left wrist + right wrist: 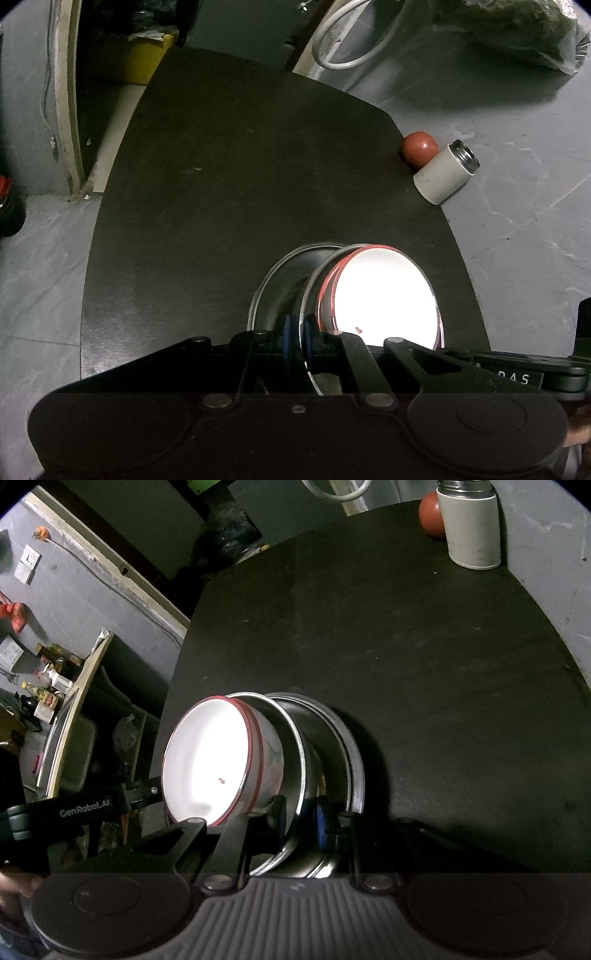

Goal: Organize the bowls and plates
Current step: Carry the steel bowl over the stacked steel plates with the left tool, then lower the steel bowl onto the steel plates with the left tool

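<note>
Both hand-held grippers are clamped on the same nested stack of dishes. From the left wrist view, the left hand-held gripper point(297, 341) has its blue-padded fingers pinched on the thin rim of a shiny steel bowl point(314, 291), one pad on each side of the metal edge. From the right wrist view, the right hand-held gripper point(301, 823) likewise pinches the thin polished rim of the steel bowl point(295, 746) on the opposite side, pads pressed against inner and outer faces.

Nested inside the metal sits a white bowl point(207, 764), round, glossy and glazed, with a thin red band around its lip and a tiny red mark on its bright interior; the left wrist view shows the same white bowl point(384, 295) glaring under the light. Beneath and around these lies a wider steel plate point(356, 760), circular, with a stepped, reflective rim.

The stack is at the near edge of a dark, matte tabletop point(236, 177) with rounded corners and faint scuffs. At its far corner stand a smooth reddish-brown ball point(419, 147) and, touching it, a pale cylindrical container point(443, 173) with a metal threaded mouth. Grey marbled floor point(535, 206) surrounds the tabletop.
</note>
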{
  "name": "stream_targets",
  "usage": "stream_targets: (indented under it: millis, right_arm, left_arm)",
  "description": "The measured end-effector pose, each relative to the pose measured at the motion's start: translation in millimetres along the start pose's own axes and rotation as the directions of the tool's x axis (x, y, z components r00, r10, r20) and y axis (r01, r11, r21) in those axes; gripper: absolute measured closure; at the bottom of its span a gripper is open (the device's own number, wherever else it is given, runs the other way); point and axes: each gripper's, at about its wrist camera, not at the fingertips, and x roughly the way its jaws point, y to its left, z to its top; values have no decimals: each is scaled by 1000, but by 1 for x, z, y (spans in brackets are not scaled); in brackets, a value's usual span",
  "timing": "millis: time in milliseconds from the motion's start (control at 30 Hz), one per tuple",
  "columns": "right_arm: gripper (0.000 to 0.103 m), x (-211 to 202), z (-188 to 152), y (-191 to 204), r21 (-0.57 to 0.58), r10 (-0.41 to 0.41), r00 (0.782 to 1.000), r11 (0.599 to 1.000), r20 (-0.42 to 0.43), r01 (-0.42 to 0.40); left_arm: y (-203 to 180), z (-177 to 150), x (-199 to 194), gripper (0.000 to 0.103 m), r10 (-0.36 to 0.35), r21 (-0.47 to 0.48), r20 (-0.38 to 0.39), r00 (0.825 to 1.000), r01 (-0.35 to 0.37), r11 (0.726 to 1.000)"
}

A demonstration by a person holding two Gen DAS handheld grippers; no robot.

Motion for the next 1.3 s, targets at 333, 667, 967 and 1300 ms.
stream_targets:
  millis: [333,667,967,1300]
  right_arm:
    - [84,1,1,2,-4,-2,1000,1000,1,2]
    - [83,2,1,3,-6,-3,1000,1000,3,3]
    - [82,1,0,4,-8,-6,1000,1000,8,6]
    - [82,0,-2,7,-20,-22,1000,1000,16,22]
  left_arm:
    - [0,0,1,96,5,-5,4,1000,-5,1000]
    - [1,-1,1,96,6,-8,5,1000,-6,1000]
    - [-1,-1,2,95,20,-7,5,1000,-19,1000]
    - [-4,-2,3,95,24,-2,7,1000,-24,1000]
